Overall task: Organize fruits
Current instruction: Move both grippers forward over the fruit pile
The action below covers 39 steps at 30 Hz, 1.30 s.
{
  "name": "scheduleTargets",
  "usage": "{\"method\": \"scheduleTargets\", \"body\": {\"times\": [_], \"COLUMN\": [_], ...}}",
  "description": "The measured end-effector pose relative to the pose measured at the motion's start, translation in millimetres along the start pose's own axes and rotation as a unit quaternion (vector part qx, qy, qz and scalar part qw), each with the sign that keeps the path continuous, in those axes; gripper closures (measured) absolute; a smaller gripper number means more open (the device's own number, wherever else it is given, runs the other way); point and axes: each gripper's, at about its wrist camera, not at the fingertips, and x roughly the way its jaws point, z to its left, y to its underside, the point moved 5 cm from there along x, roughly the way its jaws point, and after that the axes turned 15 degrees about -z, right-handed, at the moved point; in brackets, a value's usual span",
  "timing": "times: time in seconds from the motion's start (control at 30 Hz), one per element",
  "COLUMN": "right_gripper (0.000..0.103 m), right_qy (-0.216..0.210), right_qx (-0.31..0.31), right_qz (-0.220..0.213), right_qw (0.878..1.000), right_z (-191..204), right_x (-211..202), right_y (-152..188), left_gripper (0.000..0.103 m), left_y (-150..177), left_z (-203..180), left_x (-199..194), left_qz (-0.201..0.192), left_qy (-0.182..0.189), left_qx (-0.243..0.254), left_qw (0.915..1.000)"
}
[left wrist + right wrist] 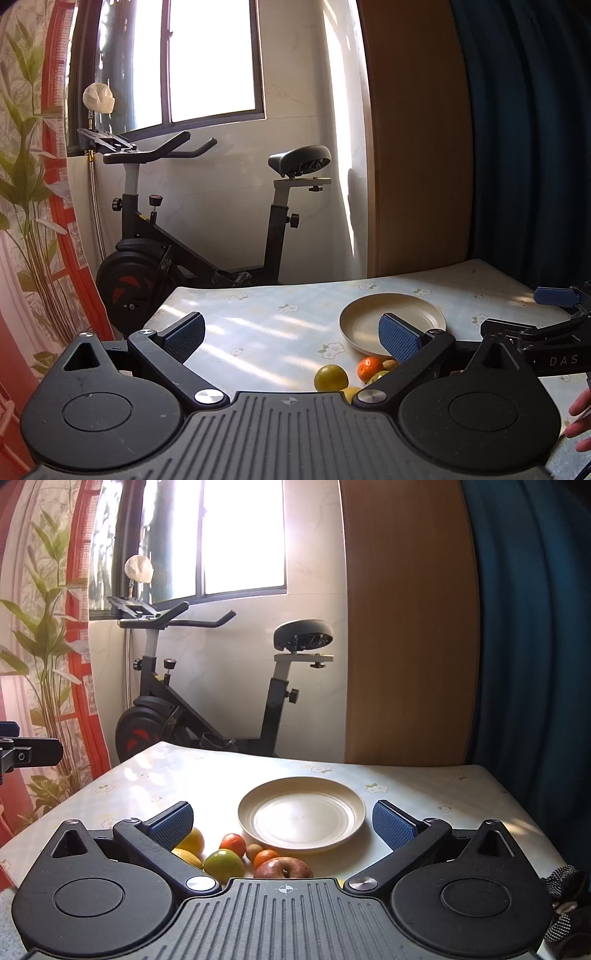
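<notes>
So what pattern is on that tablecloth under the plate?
Pale tablecloth with small white flowers and green leaves, clearest in the right wrist view around the cream plate.

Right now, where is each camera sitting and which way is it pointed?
Left wrist: sits on the left tongs, open above the table's near left side, facing the window; plate lies to the right, the right tongs and a hand at the right edge.
Right wrist: sits on the right tongs, open, centred on the plate, fruit just below it; left tongs at the left edge.
Shared: plate, fruit, table, exercise bike, window.
</notes>
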Motion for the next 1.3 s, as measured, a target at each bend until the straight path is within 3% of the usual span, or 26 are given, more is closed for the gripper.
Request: {"method": "scheduleTargets", "body": {"times": [0.2, 0.43, 0.53, 0.67, 0.77, 1.07, 1.3], "right_gripper": [0.000, 0.000, 0.000, 0.000, 0.000, 0.001, 0.007], "right_qy": [-0.036, -0.065, -0.069, -0.069, -0.070, -0.094, -0.109], "right_qx": [-0.015, -0.019, -0.025, -0.024, -0.019, -0.001, 0.002], "right_qz": [0.021, 0.062, 0.072, 0.072, 0.076, 0.090, 0.082], "right_qw": [0.999, 0.996, 0.995, 0.995, 0.994, 0.992, 0.991], "right_z": [19, 36, 39, 39, 36, 34, 38], "right_x": [8, 25, 31, 33, 33, 31, 23], "right_y": [18, 42, 51, 59, 64, 79, 81], "left_gripper": [0.004, 0.005, 0.005, 0.020, 0.021, 0.022, 0.028], "left_y": [26, 53, 63, 73, 81, 93, 96], "left_z": [4, 24, 25, 23, 25, 26, 25], "left_x": [16, 28, 31, 38, 40, 38, 35], "left_qz": [0.032, 0.076, 0.092, 0.117, 0.130, 0.144, 0.136], "left_qy": [0.016, -0.011, -0.026, -0.030, -0.018, -0.011, 0.000], "left_qx": [-0.032, -0.057, -0.039, -0.021, -0.040, -0.069, -0.086], "left_qw": [0.9989, 0.9954, 0.9947, 0.9924, 0.9905, 0.9871, 0.9869]}}
